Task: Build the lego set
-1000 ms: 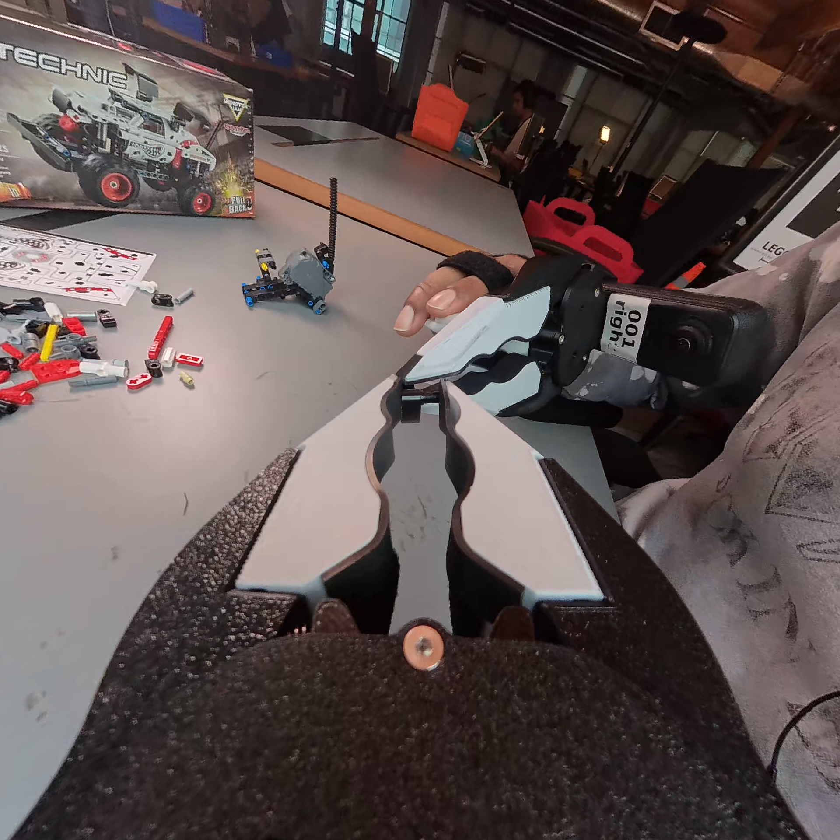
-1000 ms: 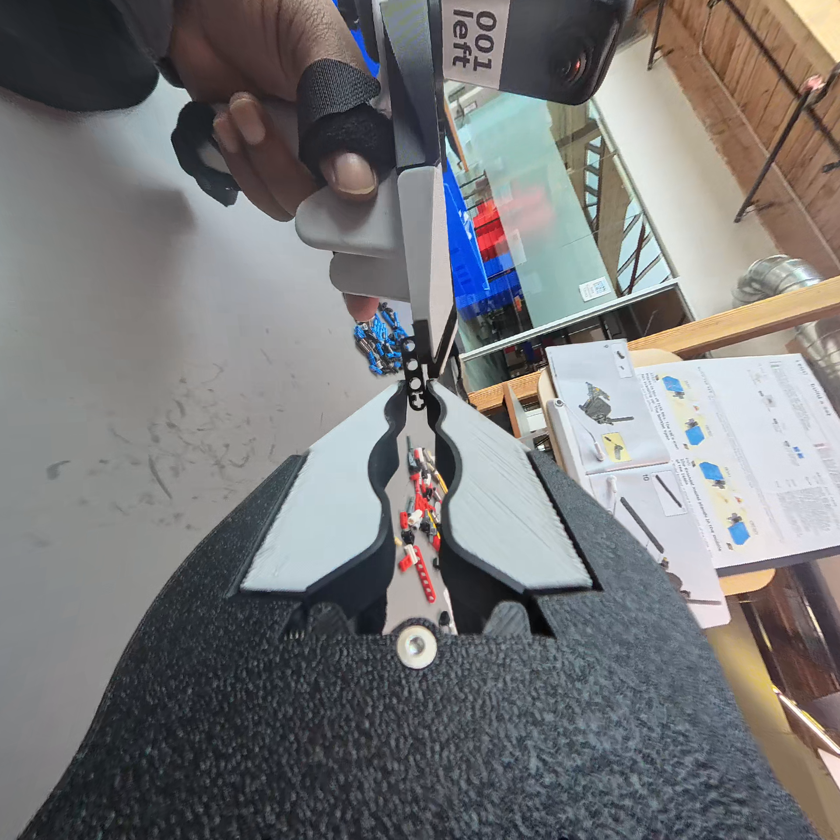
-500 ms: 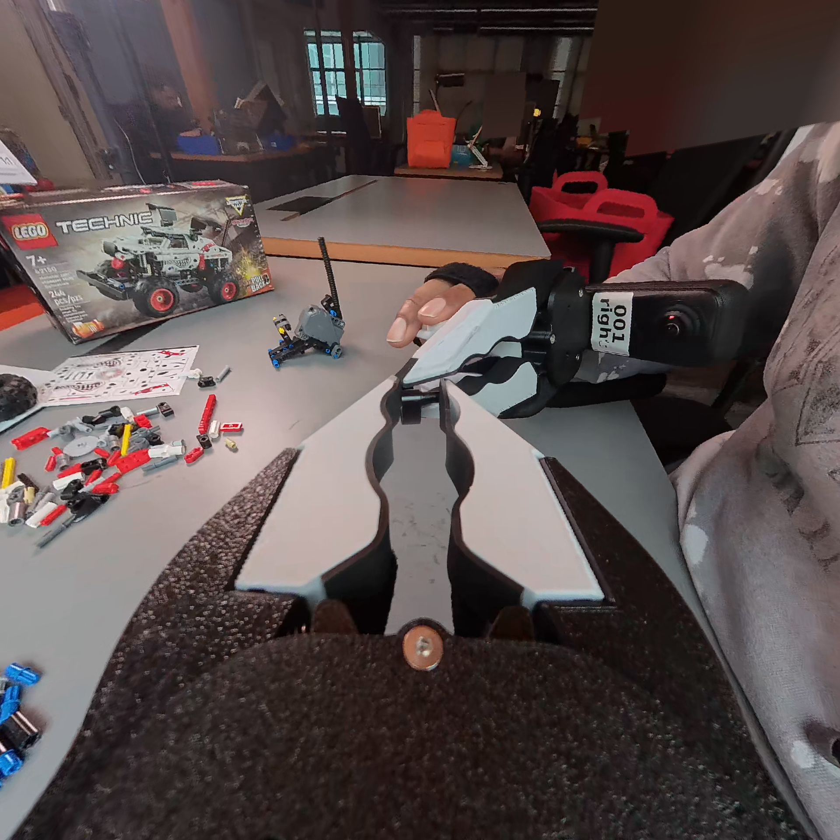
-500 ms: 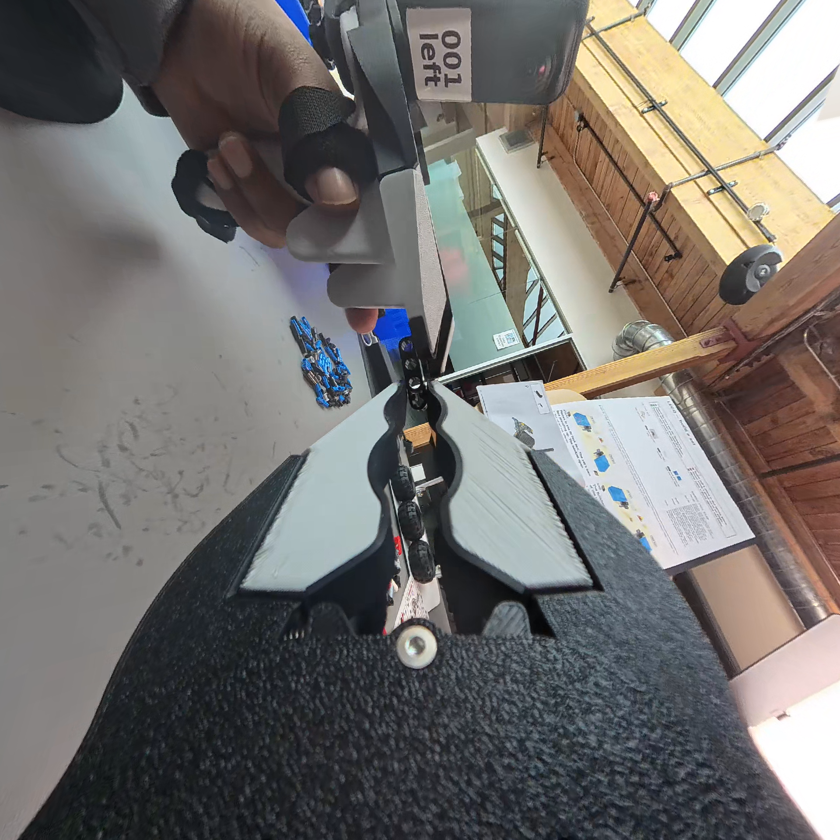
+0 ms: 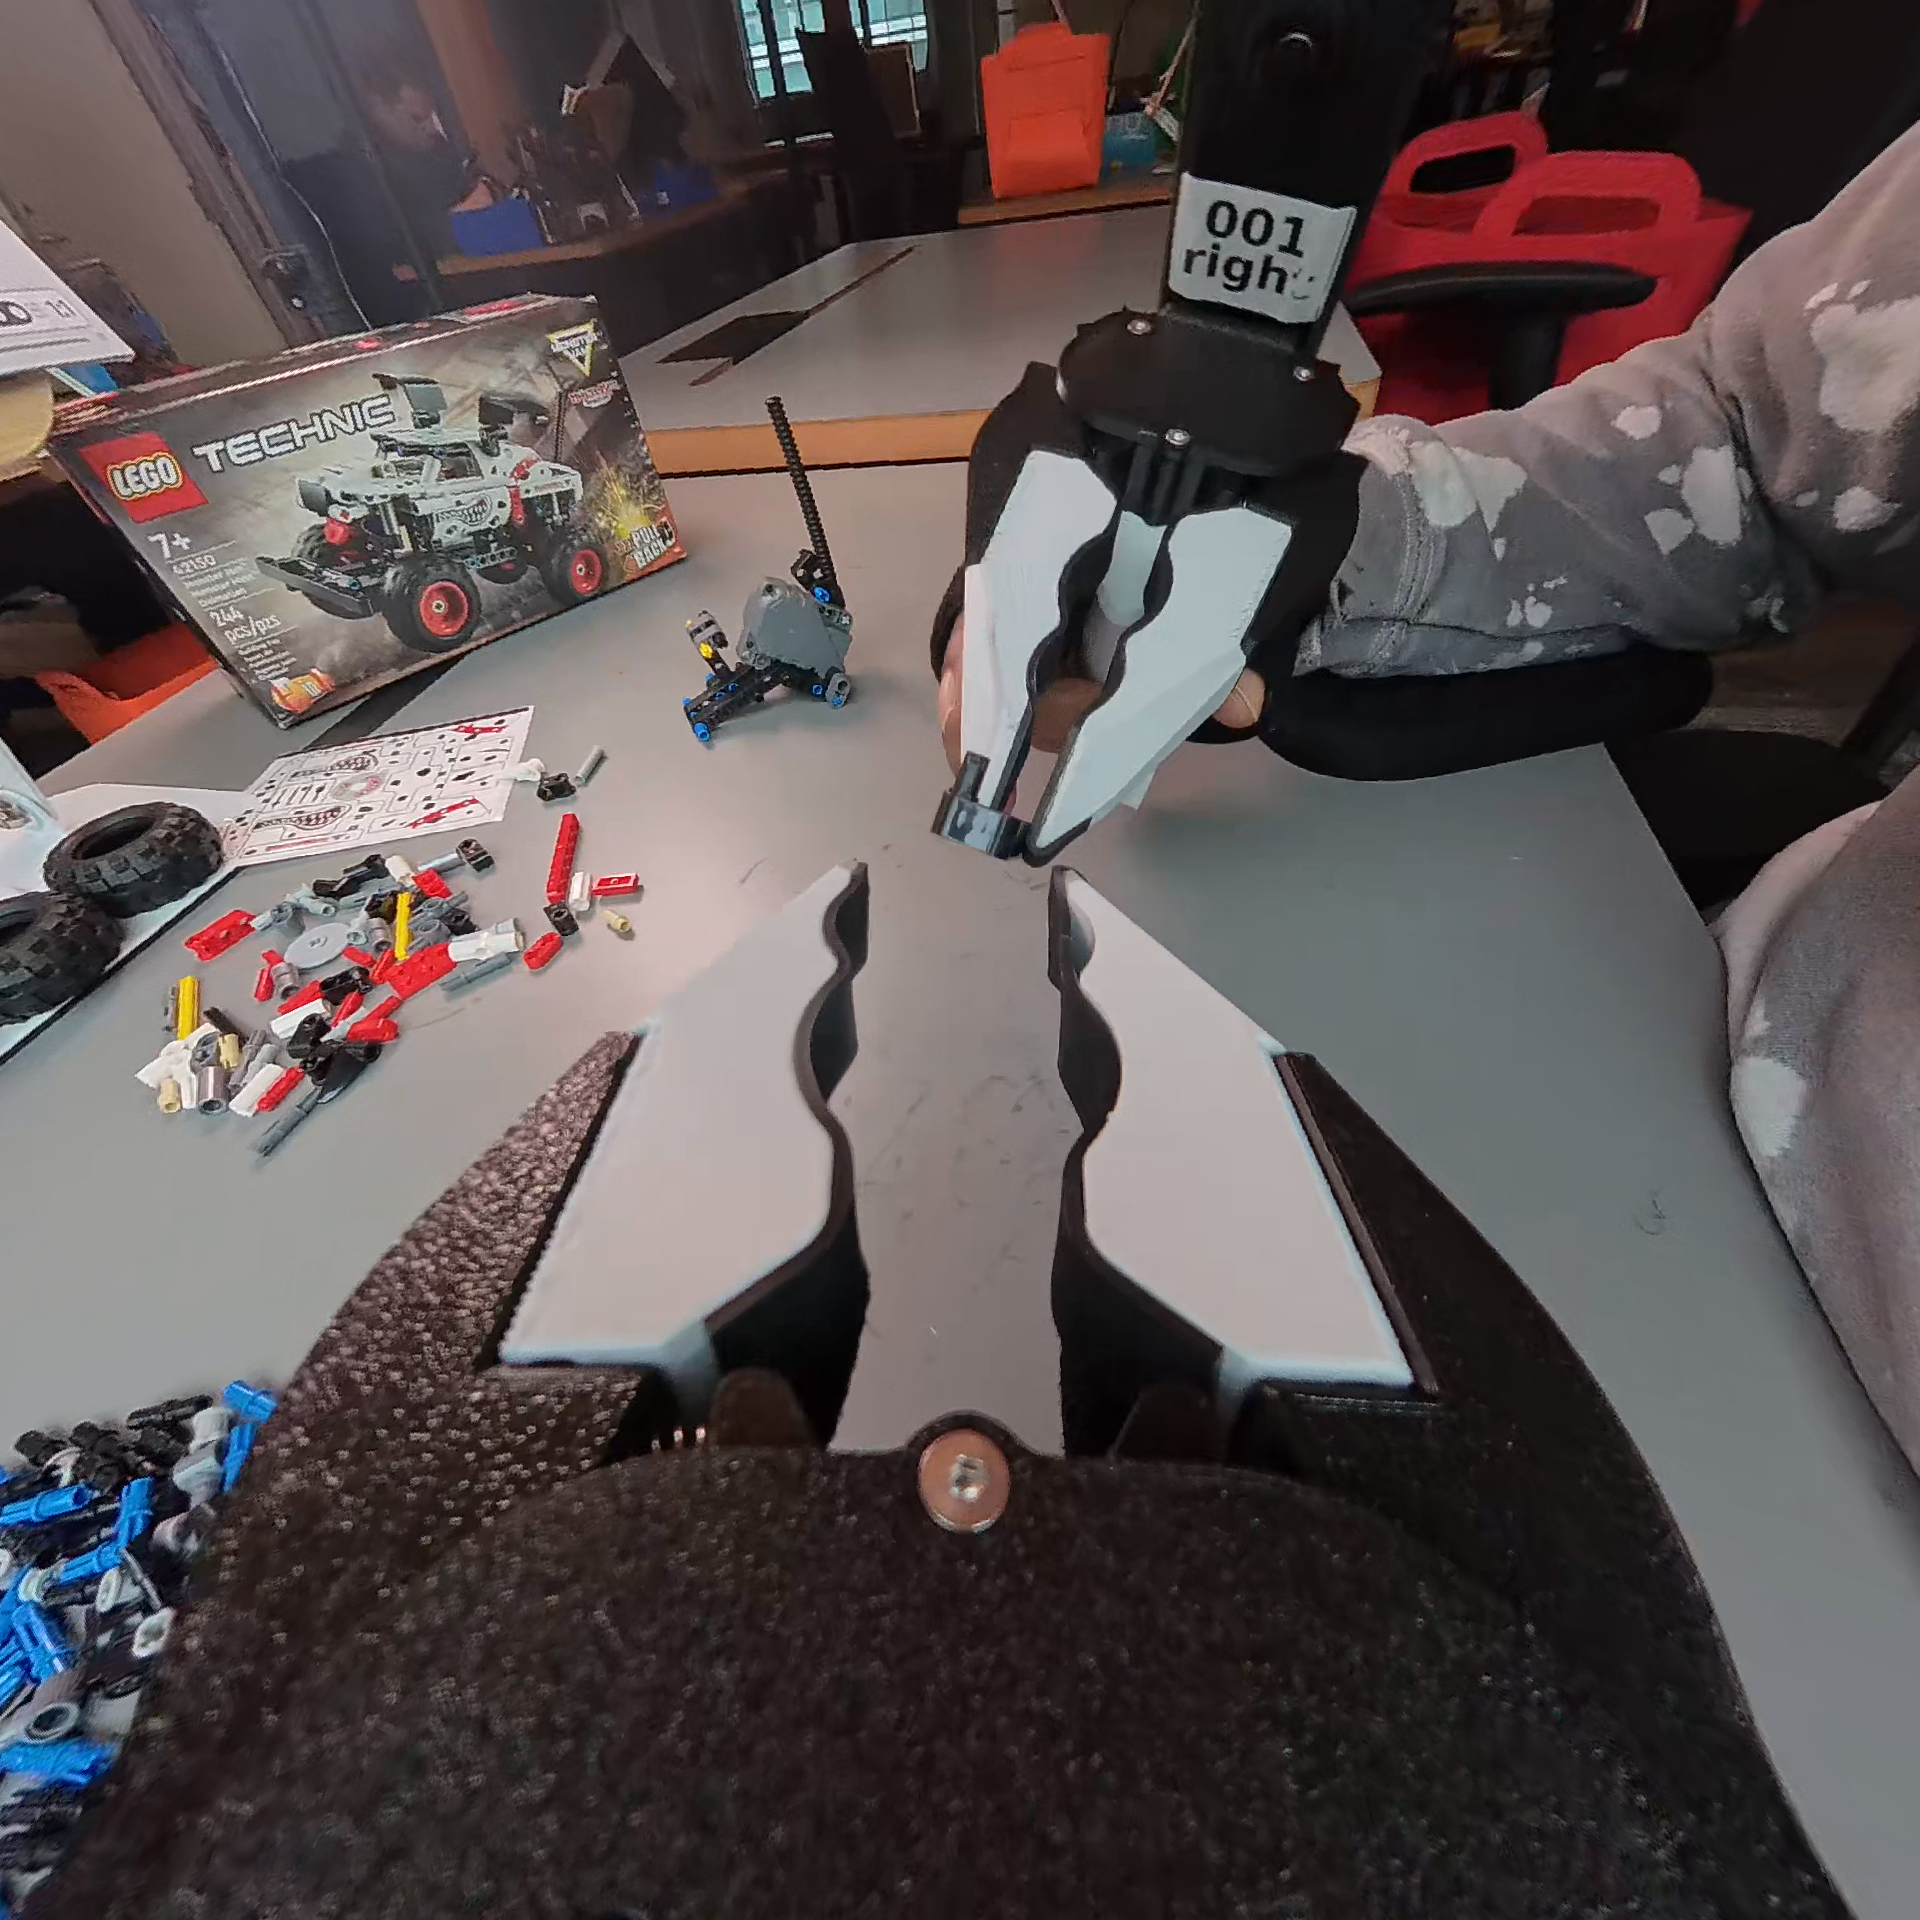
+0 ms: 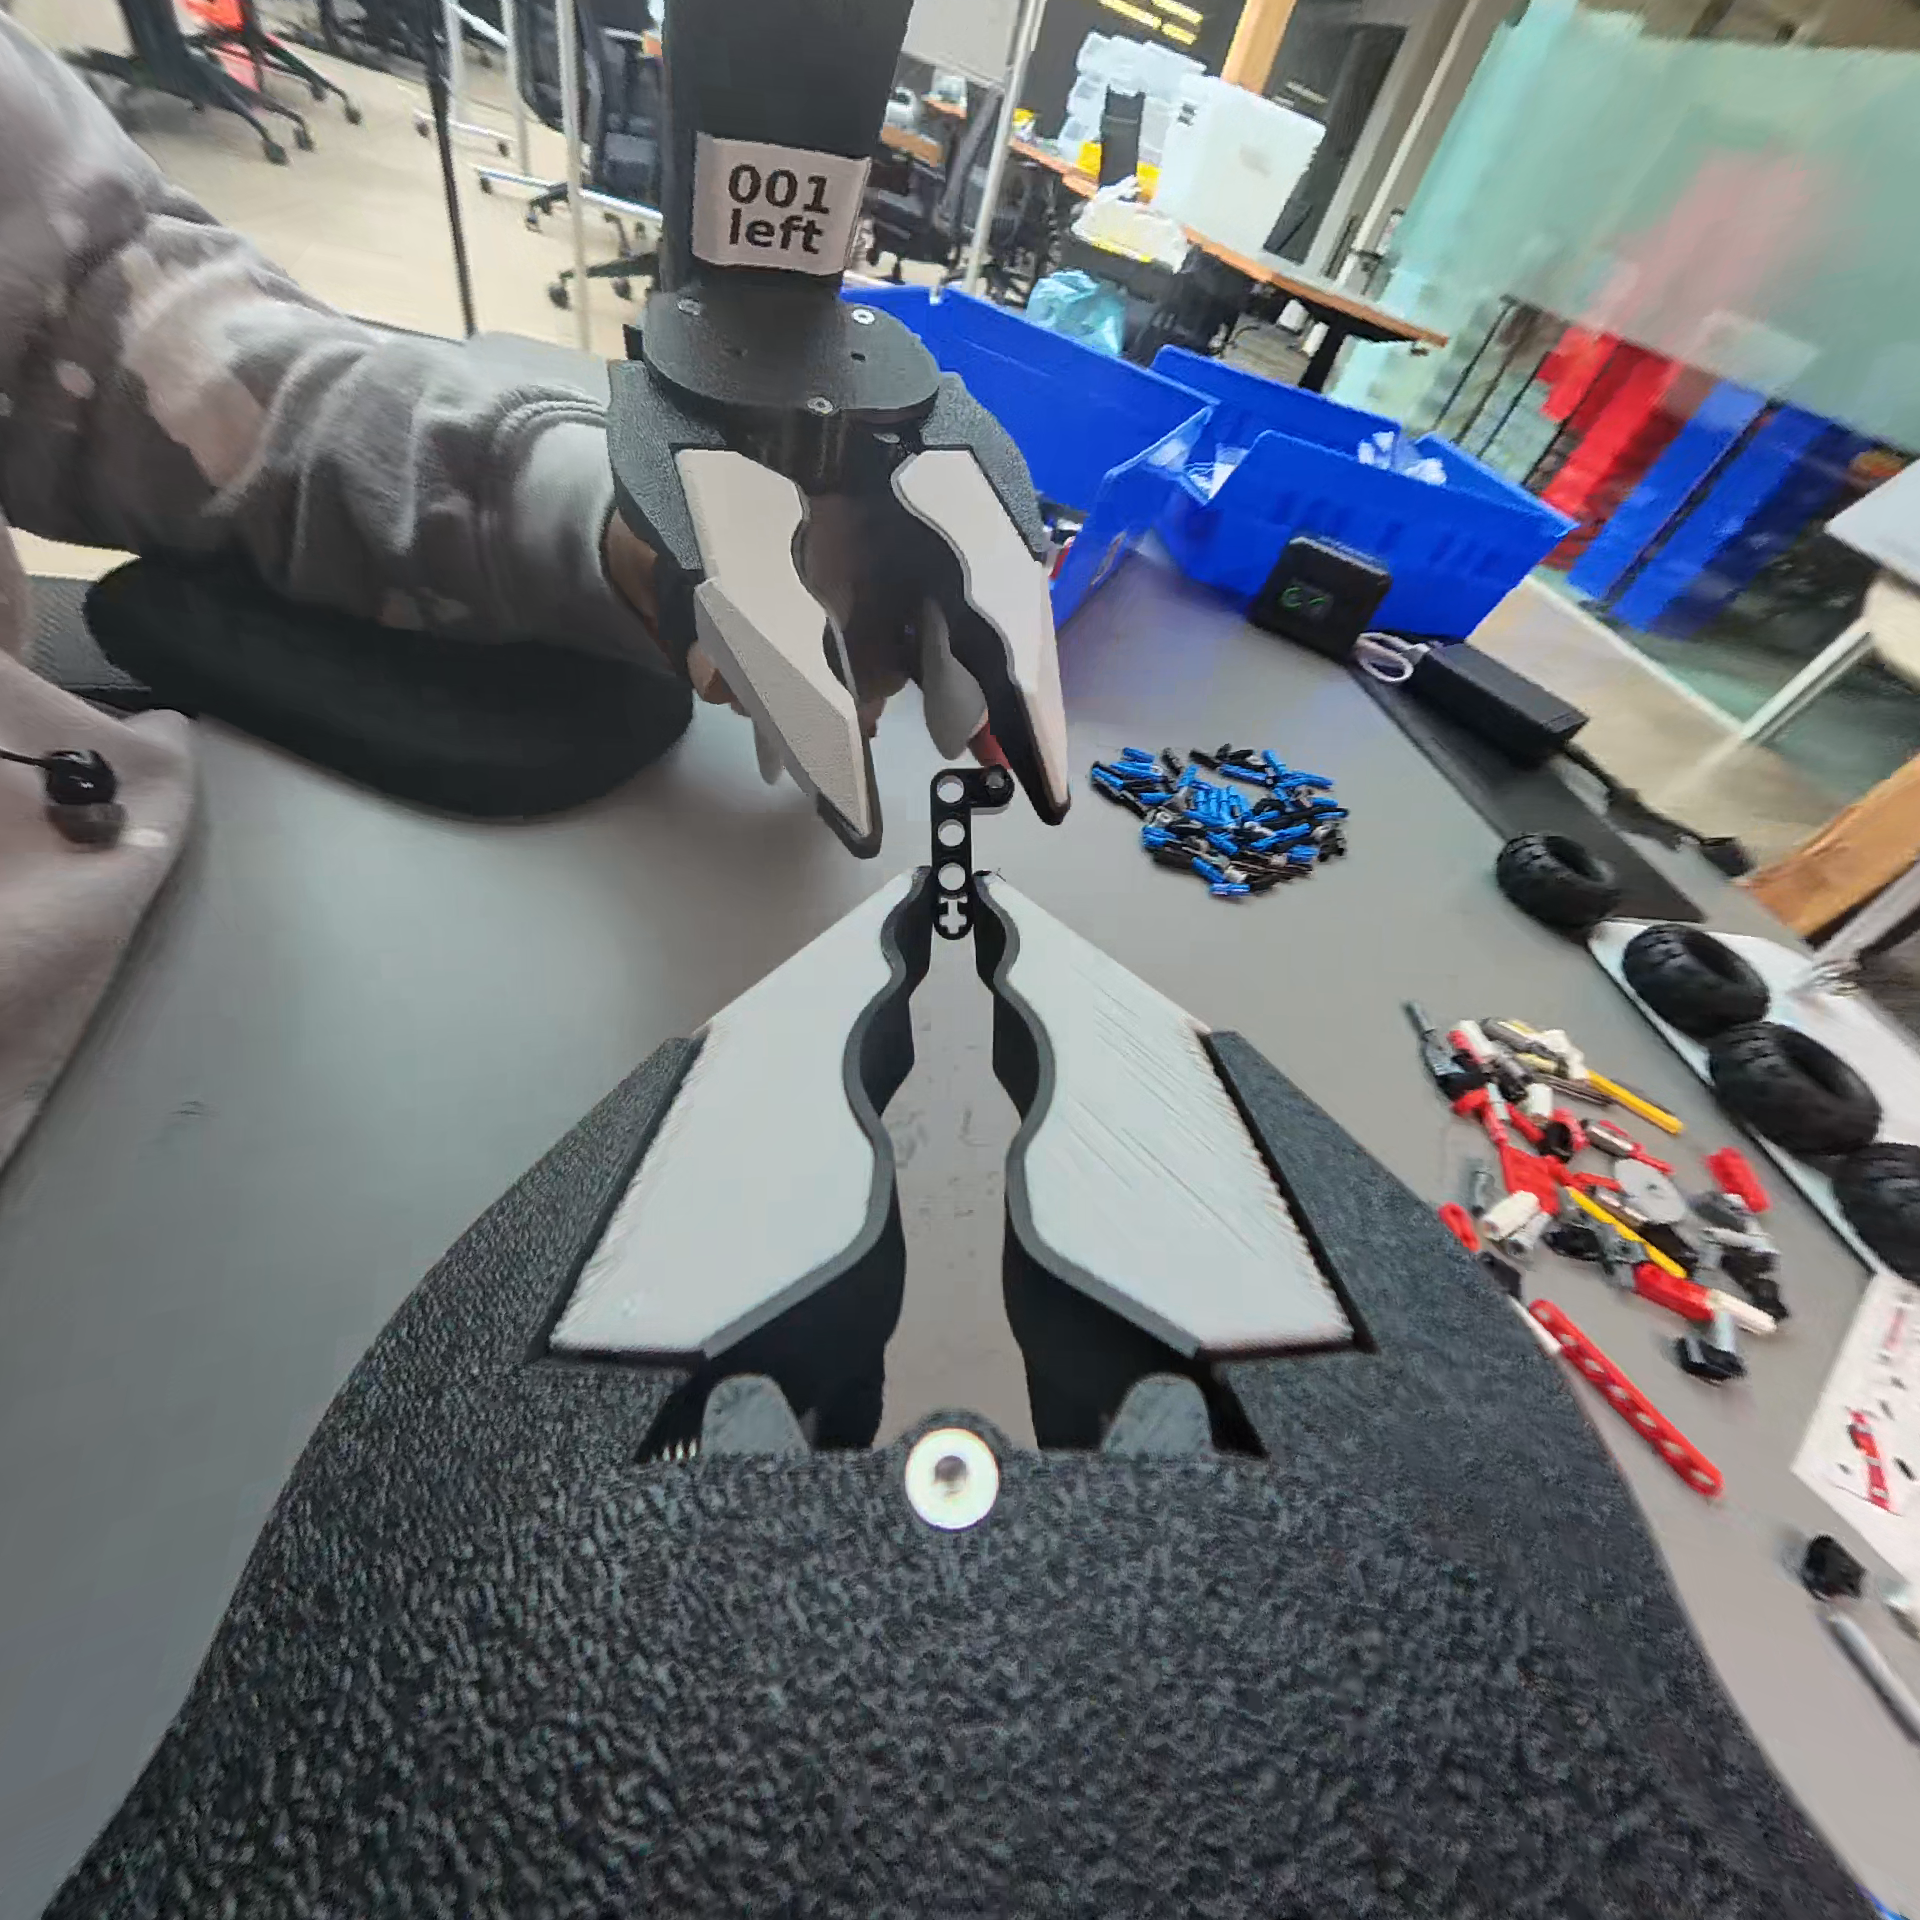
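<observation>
My right gripper (image 6: pixel 951 891) is shut on a black L-shaped lego beam (image 6: pixel 954 844) that sticks out past its tips; it also shows in the left wrist view (image 5: pixel 1010 840) with the beam (image 5: pixel 971 810) low over the grey table (image 5: pixel 1351 1039). My left gripper (image 5: pixel 956 894) is open and empty, its tips just short of the beam; in the right wrist view (image 6: pixel 961 816) its fingers stand either side of the beam's top. A partly built grey and black lego model (image 5: pixel 779 644) with an upright black rod stands farther back.
A lego box (image 5: pixel 364 499) and a sticker sheet (image 5: pixel 384 779) lie at the back left. Loose red, black and white pieces (image 5: pixel 353 987) and black tyres (image 5: pixel 130 857) lie left. Blue and black pins (image 6: pixel 1226 816) lie in a heap. Blue bins (image 6: pixel 1330 499) stand behind. Left and right tips are no more than a few centimetres apart.
Both grippers were shut on the black beam, tip to tip. My left gripper has opened and let go of it. Both grippers have swung round and now face each other over the table.
</observation>
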Demonstrator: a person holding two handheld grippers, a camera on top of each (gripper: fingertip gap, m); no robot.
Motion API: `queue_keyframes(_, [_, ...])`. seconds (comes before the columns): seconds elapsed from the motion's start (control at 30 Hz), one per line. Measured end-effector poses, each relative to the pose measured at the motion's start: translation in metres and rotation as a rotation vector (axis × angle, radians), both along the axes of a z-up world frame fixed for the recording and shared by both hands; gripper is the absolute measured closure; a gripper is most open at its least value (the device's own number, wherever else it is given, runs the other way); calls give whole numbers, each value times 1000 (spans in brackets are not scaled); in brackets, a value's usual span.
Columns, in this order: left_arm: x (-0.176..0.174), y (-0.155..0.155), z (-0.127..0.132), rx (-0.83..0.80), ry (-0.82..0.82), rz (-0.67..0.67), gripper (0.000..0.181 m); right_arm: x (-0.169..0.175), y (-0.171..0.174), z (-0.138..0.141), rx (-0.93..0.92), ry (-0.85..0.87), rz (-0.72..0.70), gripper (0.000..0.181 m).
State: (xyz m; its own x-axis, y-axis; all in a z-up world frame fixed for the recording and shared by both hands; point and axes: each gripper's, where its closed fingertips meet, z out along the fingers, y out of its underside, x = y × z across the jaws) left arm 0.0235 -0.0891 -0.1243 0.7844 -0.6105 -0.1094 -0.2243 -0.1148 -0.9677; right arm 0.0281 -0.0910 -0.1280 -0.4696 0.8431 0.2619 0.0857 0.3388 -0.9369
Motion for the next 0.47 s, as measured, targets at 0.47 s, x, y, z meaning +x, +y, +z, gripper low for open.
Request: queue_keyframes(0.47, [20, -10, -30, -133, 101, -114, 166, 17, -9, -25, 21, -179, 111, 173])
